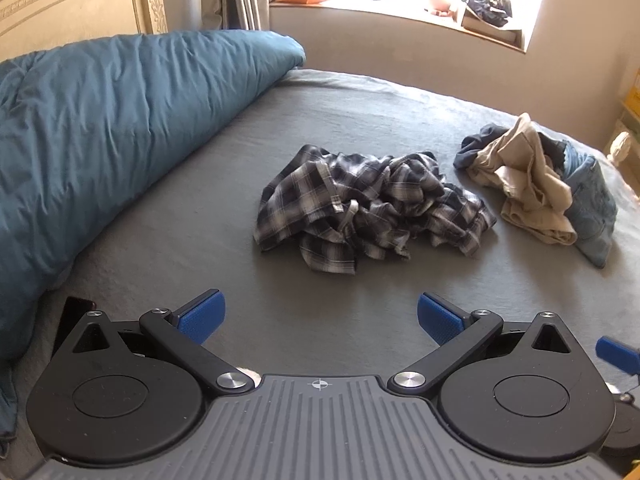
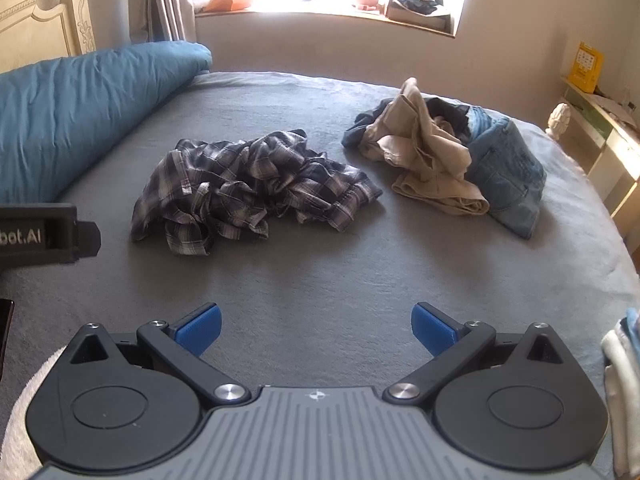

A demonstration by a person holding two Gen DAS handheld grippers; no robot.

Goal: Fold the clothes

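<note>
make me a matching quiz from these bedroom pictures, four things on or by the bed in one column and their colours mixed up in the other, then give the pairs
Things:
1. crumpled shirt
2. rolled duvet
3. trousers
4. bed sheet

Colours:
A. grey
B. beige
C. dark plaid
D. teal blue

Pairs: 1-C, 2-D, 3-B, 4-A

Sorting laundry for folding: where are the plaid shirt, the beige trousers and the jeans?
plaid shirt [image 1: 360, 200], left wrist view, crumpled middle.
beige trousers [image 2: 428, 160], right wrist view, bunched centre.
jeans [image 2: 508, 172], right wrist view, back pocket area.
</note>
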